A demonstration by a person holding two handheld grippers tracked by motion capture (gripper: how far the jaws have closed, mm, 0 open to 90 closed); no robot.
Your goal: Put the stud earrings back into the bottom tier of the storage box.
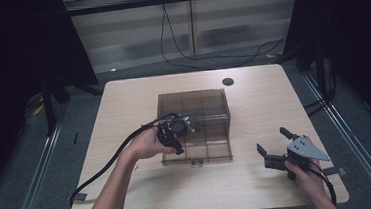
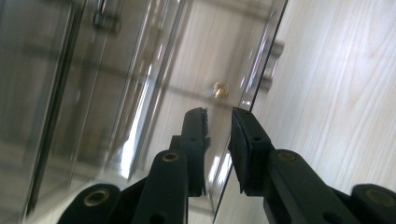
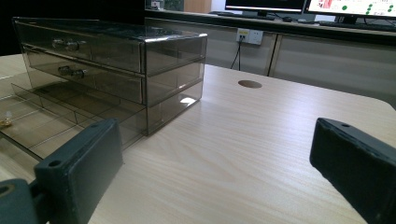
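A smoked clear drawer cabinet (image 1: 191,104) stands mid-table, its bottom drawer (image 1: 204,145) pulled out toward me. My left gripper (image 1: 180,127) hovers over the drawer's left part, pointing down into it. In the left gripper view the jaws (image 2: 219,112) stand a narrow gap apart with nothing pressed between them; the drawer's side wall (image 2: 261,70) runs below them. A small gold piece (image 2: 219,89) lies on the drawer floor just past the fingertips. My right gripper (image 1: 272,140) rests at the table's right front, open wide and empty (image 3: 215,130), facing the cabinet (image 3: 140,56).
A round cable hole (image 1: 228,81) sits in the table behind the cabinet. The two upper drawers (image 3: 79,51) are pushed in, knobs showing. Bare wood lies between the cabinet and my right gripper. Cables trail on the floor beyond the far edge.
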